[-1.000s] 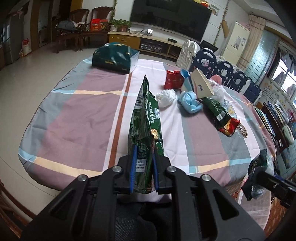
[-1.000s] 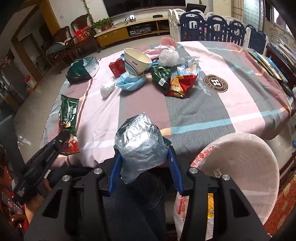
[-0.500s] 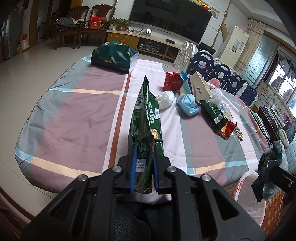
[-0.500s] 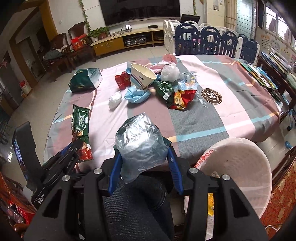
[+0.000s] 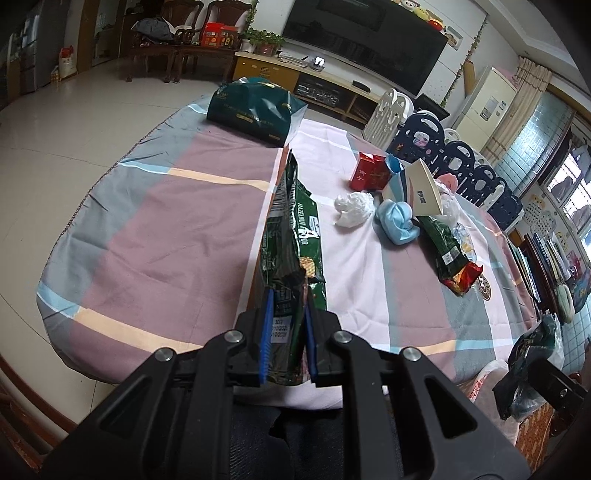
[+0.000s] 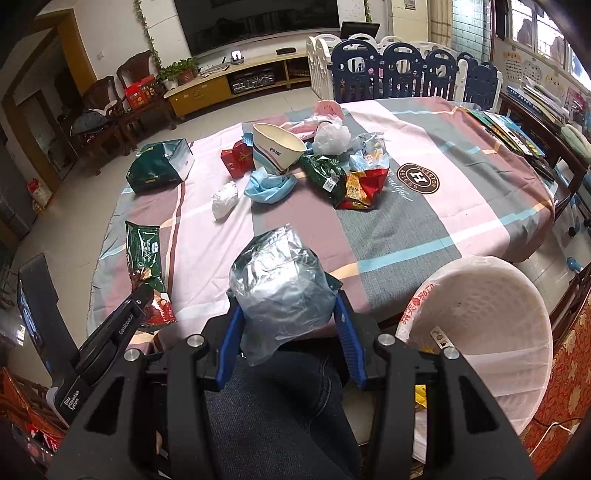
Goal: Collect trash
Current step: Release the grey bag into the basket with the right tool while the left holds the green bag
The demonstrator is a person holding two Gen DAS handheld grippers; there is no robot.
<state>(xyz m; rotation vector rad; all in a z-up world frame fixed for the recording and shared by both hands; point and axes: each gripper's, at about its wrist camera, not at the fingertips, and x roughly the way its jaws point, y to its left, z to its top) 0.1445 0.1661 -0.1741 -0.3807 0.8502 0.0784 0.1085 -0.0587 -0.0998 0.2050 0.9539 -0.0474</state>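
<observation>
left gripper (image 5: 287,332) tilted down, clamps green wrapper (image 5: 293,236) | right gripper (image 6: 291,332) clamps silver bag (image 6: 284,280)

A: background check. Plaid tablecloth (image 6: 424,221) covers the whole table, round logo patch (image 6: 418,178) right of centre.
B: behind it?
A: dark TV (image 5: 365,33) on the wall over a yellow media console (image 6: 207,90). Navy and white playpen fence (image 6: 406,70) at the far right.
B: left side?
A: wooden armchairs (image 6: 110,107), potted plant (image 6: 183,72) on the console.
</observation>
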